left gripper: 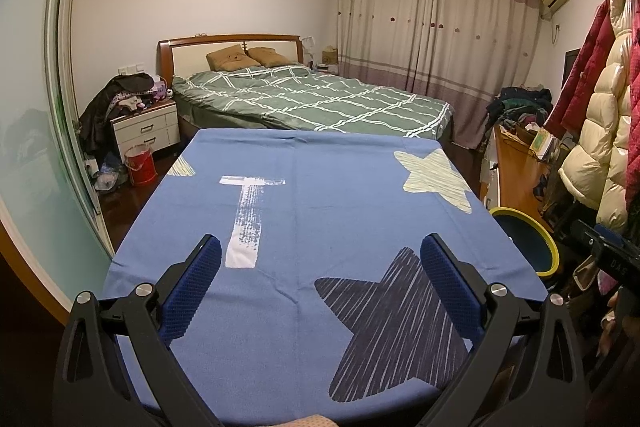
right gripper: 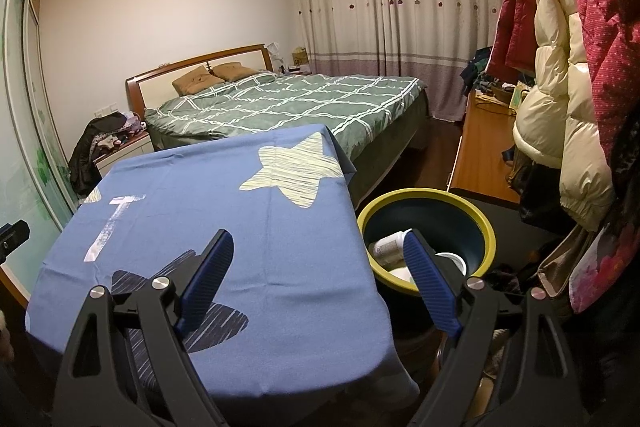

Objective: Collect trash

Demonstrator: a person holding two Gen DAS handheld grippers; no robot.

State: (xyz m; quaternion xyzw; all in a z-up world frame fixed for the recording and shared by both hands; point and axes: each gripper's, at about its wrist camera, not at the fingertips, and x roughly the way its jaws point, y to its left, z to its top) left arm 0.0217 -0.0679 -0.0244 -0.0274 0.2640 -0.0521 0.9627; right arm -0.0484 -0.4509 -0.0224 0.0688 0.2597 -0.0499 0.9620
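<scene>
A dark blue bin with a yellow rim [right gripper: 428,193] stands on the floor at the right edge of the table; in the left wrist view the bin [left gripper: 532,227] shows past the table's right side. Inside the bin lie a pale bottle [right gripper: 386,245] and a white cup-like piece [right gripper: 450,261]. My right gripper [right gripper: 318,247] is open over the table's right front corner, nothing between its blue pads. My left gripper [left gripper: 320,251] is open over the blue star-patterned tablecloth [left gripper: 320,195], holding nothing. No loose trash shows on the cloth.
A bed with a green checked quilt [left gripper: 312,95] lies beyond the table. Left are a nightstand piled with clothes [left gripper: 140,107] and a red bucket [left gripper: 140,163]. Right are a wooden desk [right gripper: 480,147] and hanging padded coats [right gripper: 560,67].
</scene>
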